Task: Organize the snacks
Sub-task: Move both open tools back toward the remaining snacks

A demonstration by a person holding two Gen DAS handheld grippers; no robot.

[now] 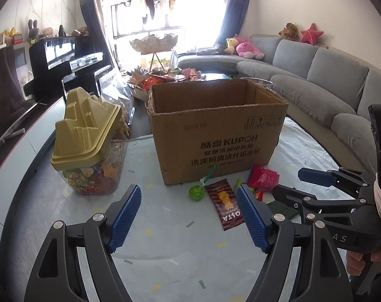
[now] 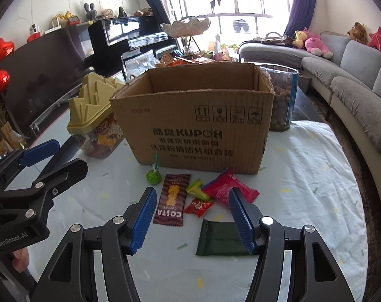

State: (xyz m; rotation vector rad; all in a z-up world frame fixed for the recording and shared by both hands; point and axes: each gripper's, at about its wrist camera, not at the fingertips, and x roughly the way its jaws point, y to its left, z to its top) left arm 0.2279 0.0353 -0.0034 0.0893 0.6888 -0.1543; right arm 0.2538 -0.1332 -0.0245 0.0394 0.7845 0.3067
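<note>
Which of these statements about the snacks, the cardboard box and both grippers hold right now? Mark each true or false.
1. The brown cardboard box stands open at the top. True.
2. The brown Costa coffee sachet lies inside the box. False: it lies on the table in front.
3. The left gripper grips the green lollipop. False: open, empty.
4. The right gripper is open. True.
5. The dark green packet lies nearest the right gripper. True.
</note>
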